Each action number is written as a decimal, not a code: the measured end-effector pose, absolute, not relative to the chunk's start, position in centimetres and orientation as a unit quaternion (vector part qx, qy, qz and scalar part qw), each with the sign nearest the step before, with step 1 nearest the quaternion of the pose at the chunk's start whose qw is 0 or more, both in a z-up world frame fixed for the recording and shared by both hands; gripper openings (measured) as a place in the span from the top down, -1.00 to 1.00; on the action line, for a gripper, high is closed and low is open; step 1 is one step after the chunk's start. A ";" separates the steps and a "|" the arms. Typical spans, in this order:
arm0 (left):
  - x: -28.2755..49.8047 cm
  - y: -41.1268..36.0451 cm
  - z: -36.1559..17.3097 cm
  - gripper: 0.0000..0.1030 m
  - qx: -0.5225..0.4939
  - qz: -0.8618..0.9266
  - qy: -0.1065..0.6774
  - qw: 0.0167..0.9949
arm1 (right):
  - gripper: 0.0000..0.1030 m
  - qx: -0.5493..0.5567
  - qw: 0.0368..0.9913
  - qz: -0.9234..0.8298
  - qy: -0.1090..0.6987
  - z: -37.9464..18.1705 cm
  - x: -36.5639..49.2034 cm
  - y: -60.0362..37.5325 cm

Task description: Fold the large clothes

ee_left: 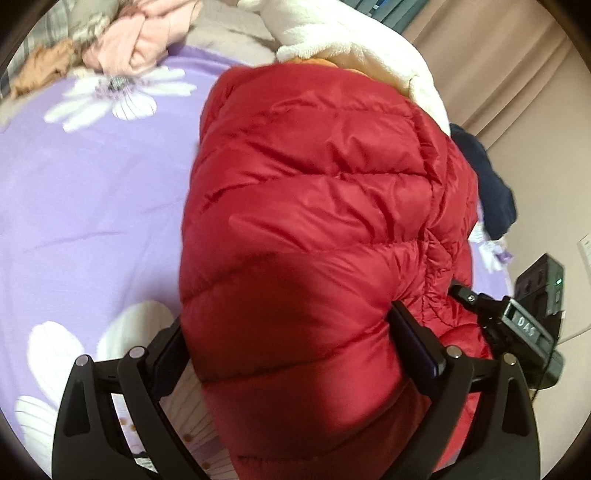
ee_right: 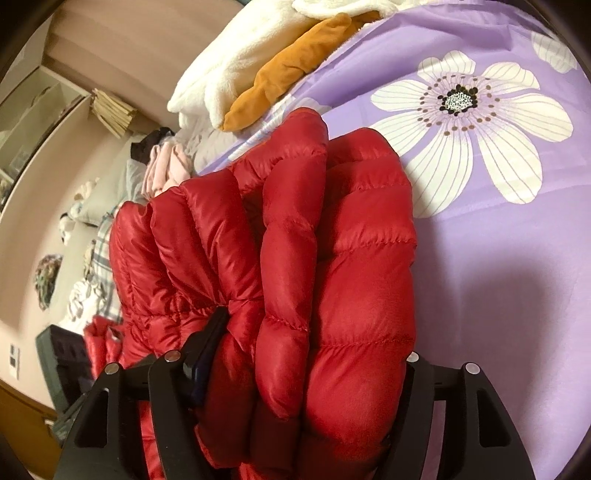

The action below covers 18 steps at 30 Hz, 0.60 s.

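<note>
A red quilted puffer jacket (ee_left: 314, 221) lies bunched on a purple bedsheet with white flowers (ee_left: 74, 206). In the left wrist view my left gripper (ee_left: 288, 317) is shut on a thick fold of the jacket, its pads wide apart and pressing into the padding. At the jacket's right edge shows my right gripper's black housing (ee_left: 524, 328). In the right wrist view the jacket (ee_right: 332, 277) fills the span of my right gripper (ee_right: 314, 332), which is shut on a fat bundle of it. Its left finger (ee_right: 210, 332) digs into the fabric; the right finger is mostly hidden by it.
A cream fleece blanket (ee_right: 229, 70) and an orange garment (ee_right: 288, 66) lie at the far bed edge beyond the jacket. Pink clothes (ee_left: 144, 33) sit at the far left, a navy garment (ee_left: 491, 184) at the right edge. Beyond is floor with a dark box (ee_right: 62, 365).
</note>
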State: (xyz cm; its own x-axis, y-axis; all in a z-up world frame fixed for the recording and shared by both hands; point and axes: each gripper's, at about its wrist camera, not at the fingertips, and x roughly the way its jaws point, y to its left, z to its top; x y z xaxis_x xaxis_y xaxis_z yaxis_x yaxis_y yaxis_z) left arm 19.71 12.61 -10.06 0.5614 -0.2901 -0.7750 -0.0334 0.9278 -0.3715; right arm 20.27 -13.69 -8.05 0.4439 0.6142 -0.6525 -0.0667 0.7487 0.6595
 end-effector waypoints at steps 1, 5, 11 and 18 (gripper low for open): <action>19.6 12.5 -9.7 -0.91 -0.165 -0.068 0.460 0.870 | -0.30 0.283 0.801 0.210 0.483 -8.0 20.3 -13.7; 18.8 11.5 -8.8 -0.90 -0.121 -0.035 0.445 0.886 | -0.32 0.279 0.804 0.205 0.484 -7.9 20.2 -13.7; 17.6 11.1 -7.8 -0.89 -0.074 -0.001 0.423 0.903 | -0.32 0.269 0.809 0.197 0.484 -7.6 20.0 -13.7; 16.0 11.7 -4.5 -0.79 -0.081 -0.002 0.361 0.929 | -0.32 0.264 0.812 0.189 0.485 -7.5 19.8 -13.7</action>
State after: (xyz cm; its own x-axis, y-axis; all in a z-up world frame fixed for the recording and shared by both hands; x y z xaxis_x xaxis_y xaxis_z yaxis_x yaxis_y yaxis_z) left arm 16.00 11.71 -4.54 0.7387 -0.0619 -0.6712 -0.0547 0.9870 -0.1513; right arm 19.76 -13.75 -7.45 0.4579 0.5622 -0.6886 -0.0505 0.7898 0.6112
